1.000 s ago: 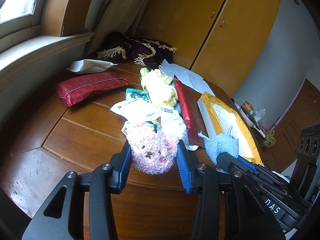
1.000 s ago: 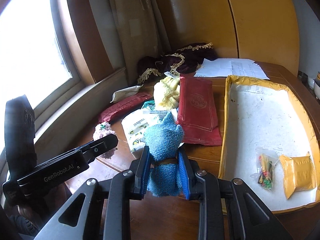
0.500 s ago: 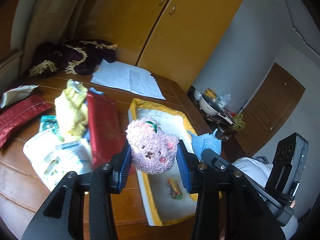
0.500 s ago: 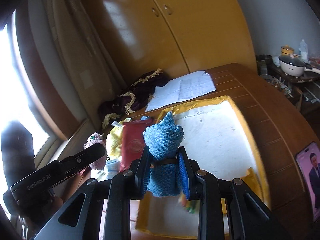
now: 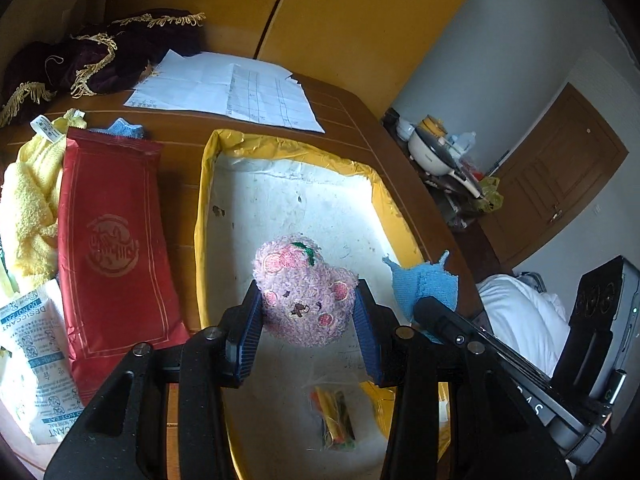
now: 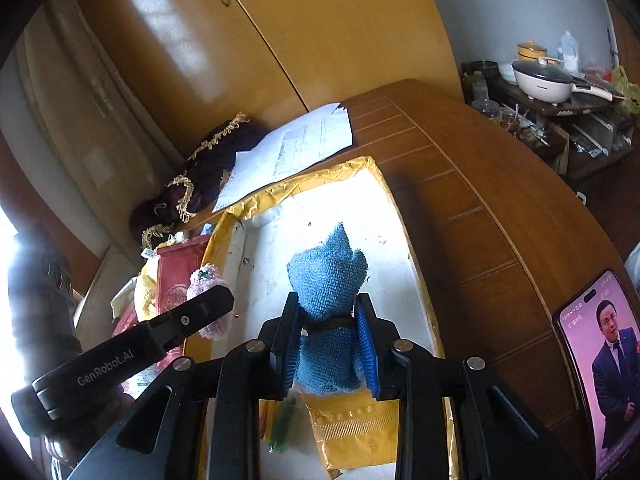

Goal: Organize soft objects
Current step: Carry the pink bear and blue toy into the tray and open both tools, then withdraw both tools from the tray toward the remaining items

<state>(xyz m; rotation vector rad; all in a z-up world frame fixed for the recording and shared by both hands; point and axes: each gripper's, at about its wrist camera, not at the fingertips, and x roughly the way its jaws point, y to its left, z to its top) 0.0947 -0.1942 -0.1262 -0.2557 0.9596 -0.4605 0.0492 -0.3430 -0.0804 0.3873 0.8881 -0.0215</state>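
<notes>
Pink plush toy [image 5: 306,298], fuzzy and rounded, with darker pink embroidered patches, a small green stitched mark near its top and a dark spot on its front, clamped between the blue ribbed pads of the left gripper [image 5: 307,328]. Blue knitted cloth [image 6: 328,308], rolled into a bundle and cinched by a dark band about its middle, its upper end flaring into points, pinched likewise between the pads of the right gripper [image 6: 328,350]. Both items are held in the air over the yellow-rimmed tray [image 5: 206,184], whose white floor lies directly beneath them. One second ago both hung above the clutter at the table's near edge, the tray off to the right; half a second ago they had reached the tray's border; now the tray fills the centre of both views. Grip on each item unchanged throughout.

On the tray floor, below the grippers: a clear packet of coloured sticks [image 5: 334,418] and a gold foil pouch [image 6: 354,436]. Left of the tray on the wooden table [image 6: 472,184]: a red foil packet [image 5: 110,240], a yellow towel [image 5: 28,204] and a white desiccant sachet [image 5: 34,364]. Beyond the tray: sheets of paper [image 5: 232,90] and a dark fringed cloth [image 5: 108,56]. At the table's right edge, a phone [image 6: 600,368] with its screen lit.
</notes>
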